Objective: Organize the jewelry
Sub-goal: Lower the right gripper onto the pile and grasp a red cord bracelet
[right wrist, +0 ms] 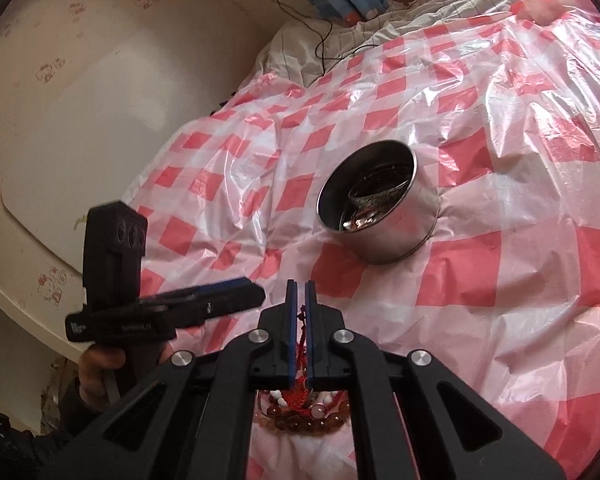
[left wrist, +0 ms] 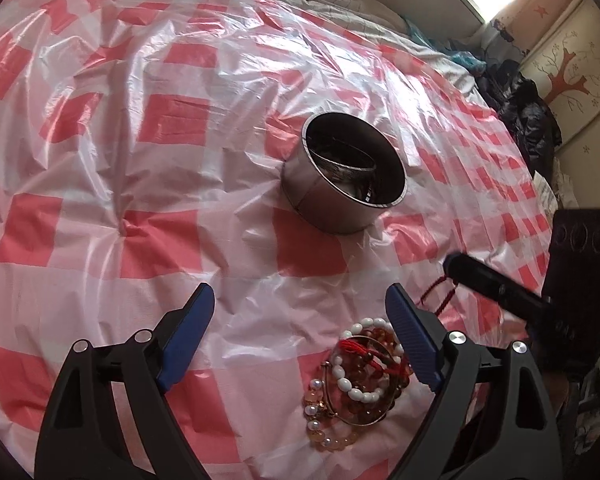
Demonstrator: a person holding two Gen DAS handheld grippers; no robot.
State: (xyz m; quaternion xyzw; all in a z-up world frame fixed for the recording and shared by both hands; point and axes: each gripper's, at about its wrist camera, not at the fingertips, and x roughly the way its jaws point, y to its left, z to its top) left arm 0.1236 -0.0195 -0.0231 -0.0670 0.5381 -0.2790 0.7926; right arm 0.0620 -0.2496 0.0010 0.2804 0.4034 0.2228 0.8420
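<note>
A round metal tin (left wrist: 346,178) stands open on the red-and-white checked plastic sheet, with bangles inside; it also shows in the right wrist view (right wrist: 380,210). A pile of bracelets (left wrist: 356,376), white pearl, amber bead and red cord, lies near me. My left gripper (left wrist: 300,300) is open, its right finger beside the pile. My right gripper (right wrist: 301,292) is shut on a red cord bracelet (right wrist: 302,344) that hangs between its fingers above the pile (right wrist: 300,412). The right gripper shows in the left view (left wrist: 452,262) with the red cord (left wrist: 440,296) dangling.
The checked sheet (left wrist: 140,160) covers a bed with white bedding (right wrist: 340,40) and a black cable (right wrist: 316,28). Dark clothes (left wrist: 528,112) lie at the far right edge. A wall (right wrist: 80,100) runs along the bed's left side.
</note>
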